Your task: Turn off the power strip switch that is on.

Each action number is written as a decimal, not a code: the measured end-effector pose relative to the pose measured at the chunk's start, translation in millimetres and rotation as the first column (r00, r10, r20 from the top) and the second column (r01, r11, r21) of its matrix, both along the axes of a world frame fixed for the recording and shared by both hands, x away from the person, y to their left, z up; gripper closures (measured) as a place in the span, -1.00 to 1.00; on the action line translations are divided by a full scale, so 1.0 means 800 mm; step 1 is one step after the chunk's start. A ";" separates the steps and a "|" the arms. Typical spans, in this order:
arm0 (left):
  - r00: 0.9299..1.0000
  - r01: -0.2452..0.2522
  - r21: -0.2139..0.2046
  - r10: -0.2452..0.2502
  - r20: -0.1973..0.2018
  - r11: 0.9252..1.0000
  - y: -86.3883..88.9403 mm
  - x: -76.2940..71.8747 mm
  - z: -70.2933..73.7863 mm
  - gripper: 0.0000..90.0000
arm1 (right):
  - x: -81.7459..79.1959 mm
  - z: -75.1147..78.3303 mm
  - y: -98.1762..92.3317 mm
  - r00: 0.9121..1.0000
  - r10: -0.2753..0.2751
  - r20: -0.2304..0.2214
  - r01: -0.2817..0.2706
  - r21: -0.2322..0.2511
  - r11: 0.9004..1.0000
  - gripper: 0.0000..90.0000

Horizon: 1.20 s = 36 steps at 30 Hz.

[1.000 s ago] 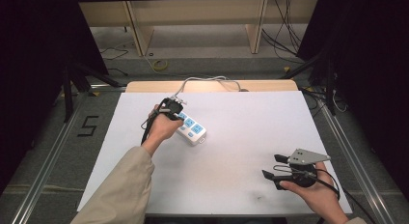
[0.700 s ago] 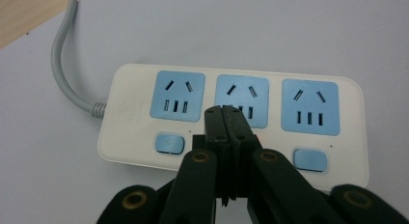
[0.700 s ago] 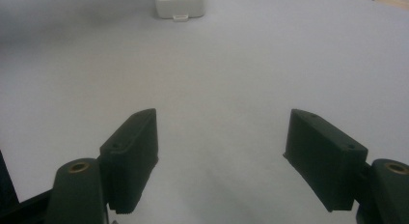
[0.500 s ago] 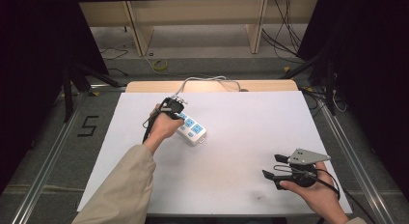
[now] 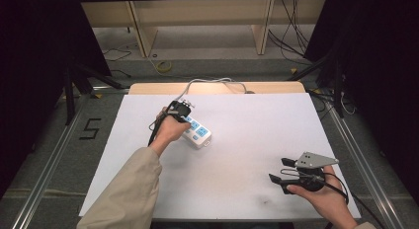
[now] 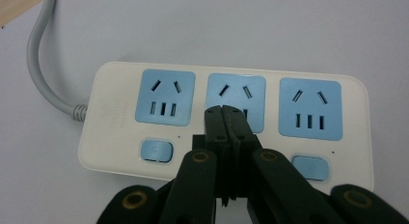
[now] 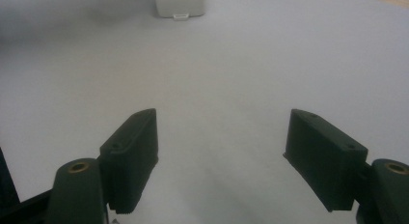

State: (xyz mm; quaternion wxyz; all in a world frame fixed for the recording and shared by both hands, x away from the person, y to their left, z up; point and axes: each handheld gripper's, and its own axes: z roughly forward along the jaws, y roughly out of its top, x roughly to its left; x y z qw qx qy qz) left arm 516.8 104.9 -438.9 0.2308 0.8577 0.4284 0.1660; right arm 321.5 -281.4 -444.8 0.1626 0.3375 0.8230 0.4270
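Compared with the earlier high views, nothing has shifted: my left gripper (image 5: 181, 110) remains over the power strip (image 5: 197, 132), my right gripper (image 5: 285, 171) remains at the near right of the table (image 5: 257, 135), and the strip lies at the same slant.

The power strip is white with three blue socket panels (image 6: 165, 98) and small blue switches (image 6: 156, 150) below them. It lies on the white table surface, left of centre and toward the far edge, one end pointing to the far left and the other to the near right. Its grey cord (image 5: 212, 82) leaves the far end and curves off over the table's far edge.

In the left gripper view, my left gripper (image 6: 223, 109) has its two black jaws pressed together with nothing between them. Their joined tips sit over the middle socket panel (image 6: 236, 101), at its lower part; whether they touch it I cannot tell.

In the right gripper view, my right gripper (image 7: 221, 159) has its jaws spread wide, bare table between them, pointing toward the strip's near end (image 7: 181, 4), well apart from it.

No box, tray or other vessel is on the table.
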 end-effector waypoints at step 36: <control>0.998 -0.009 0.043 0.011 -0.069 0.999 -0.008 0.002 -0.001 1.00 | 0.000 -0.001 0.000 1.000 0.006 -0.006 -0.006 0.003 1.000 -0.38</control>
